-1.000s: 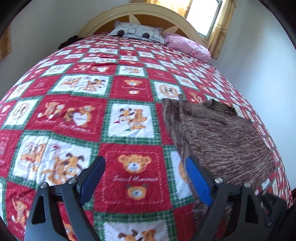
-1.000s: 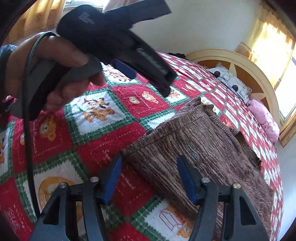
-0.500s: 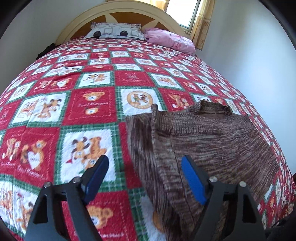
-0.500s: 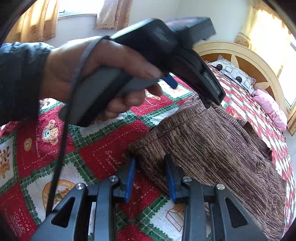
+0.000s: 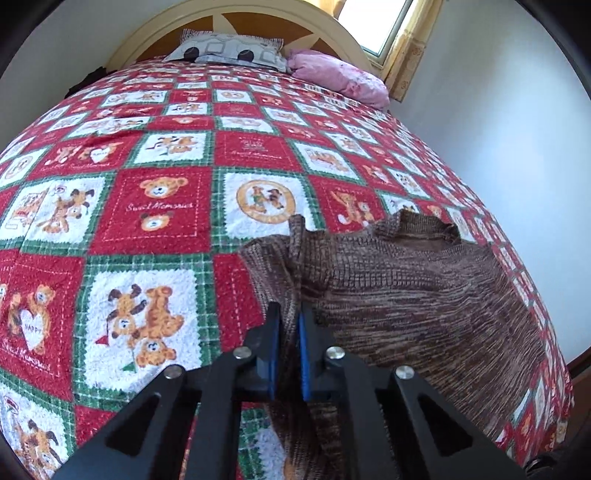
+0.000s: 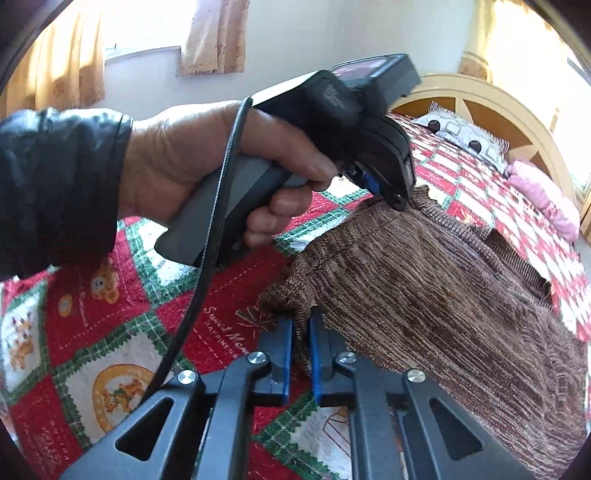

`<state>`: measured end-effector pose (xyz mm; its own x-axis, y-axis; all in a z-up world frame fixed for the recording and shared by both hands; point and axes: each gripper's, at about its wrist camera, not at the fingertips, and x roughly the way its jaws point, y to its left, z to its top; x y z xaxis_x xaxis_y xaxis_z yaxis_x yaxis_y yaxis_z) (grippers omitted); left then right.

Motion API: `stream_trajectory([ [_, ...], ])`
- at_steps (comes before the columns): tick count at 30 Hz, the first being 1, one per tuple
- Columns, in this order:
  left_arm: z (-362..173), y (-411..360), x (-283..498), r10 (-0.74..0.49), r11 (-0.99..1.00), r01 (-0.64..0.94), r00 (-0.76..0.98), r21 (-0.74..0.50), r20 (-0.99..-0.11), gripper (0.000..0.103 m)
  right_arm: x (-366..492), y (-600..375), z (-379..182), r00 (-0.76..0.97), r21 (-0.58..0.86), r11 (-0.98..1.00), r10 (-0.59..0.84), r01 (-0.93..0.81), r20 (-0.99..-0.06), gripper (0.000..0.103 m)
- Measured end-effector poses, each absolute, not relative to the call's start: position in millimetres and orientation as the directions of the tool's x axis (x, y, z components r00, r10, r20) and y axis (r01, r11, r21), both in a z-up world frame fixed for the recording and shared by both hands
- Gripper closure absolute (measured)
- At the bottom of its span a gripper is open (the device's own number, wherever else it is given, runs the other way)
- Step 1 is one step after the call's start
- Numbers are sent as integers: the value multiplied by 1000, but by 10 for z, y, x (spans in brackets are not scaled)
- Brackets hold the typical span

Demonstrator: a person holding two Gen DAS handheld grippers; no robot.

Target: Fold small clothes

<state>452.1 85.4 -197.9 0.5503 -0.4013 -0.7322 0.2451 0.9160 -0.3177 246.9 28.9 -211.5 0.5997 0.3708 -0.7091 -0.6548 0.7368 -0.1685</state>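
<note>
In the left wrist view, the red, green and white teddy-bear bedspread (image 5: pixel 159 206) fills the left and middle of the frame, running up to a patterned grey pillow (image 5: pixel 229 50) and a pink pillow (image 5: pixel 340 75) against the cream headboard (image 5: pixel 207 22) at the top. At lower centre the left gripper (image 5: pixel 287 314) has just been closing, and its blue-padded fingers (image 5: pixel 303 343) now stand clamped on a raised fold at the near left edge of the brown knit sweater (image 5: pixel 424 295). The sweater spreads flat across the bed to the right half of the frame, its neckline toward the upper right, near the white wall (image 5: pixel 498 129).

In the right wrist view, a dark sleeve (image 6: pixel 55 184) enters from the left edge and a hand (image 6: pixel 207 166) grips the handle of the left gripper (image 6: pixel 397 201), whose tip meets the far edge of the sweater (image 6: pixel 443 295) at centre. A black cable (image 6: pixel 207 258) hangs from that handle toward the bottom of the frame. At lower centre the right gripper (image 6: pixel 300 325) has also just been closing, with its fingers (image 6: pixel 284 350) pinched on a bunched corner of the sweater nearest the camera. The knit extends to the right and lower right over the bedspread (image 6: pixel 92 332), and the pillows lie at the upper right beneath the headboard (image 6: pixel 517 107).
</note>
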Motion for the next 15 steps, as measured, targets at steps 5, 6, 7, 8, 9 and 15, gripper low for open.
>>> stream_trajectory([
  [5,-1828,923,4518,-460,884,210,547,-418,-699,95,2422,98,-1944,611,-120,764,399,-634,-684,96],
  [6,-1776,923,4506,-472,877,211,551,-432,-688,95,2405,61,-1908,617,-116,769,403,-629,-675,96],
  [7,-1744,917,4498,-476,874,211,555,-438,-683,95,2393,10,-1861,625,-112,774,408,-624,-665,96],
  [8,-1686,901,4485,-485,868,211,558,-450,-673,95,2385,-41,-1814,634,-108,778,413,-619,-653,96],
  [9,-1647,887,4480,-491,863,212,561,-458,-666,95,2378,-93,-1769,642,-104,782,419,-614,-642,96],
  [15,-1386,709,4485,-563,811,241,571,-534,-598,96,2287,-460,-1480,697,-75,820,429,-567,-575,97],
])
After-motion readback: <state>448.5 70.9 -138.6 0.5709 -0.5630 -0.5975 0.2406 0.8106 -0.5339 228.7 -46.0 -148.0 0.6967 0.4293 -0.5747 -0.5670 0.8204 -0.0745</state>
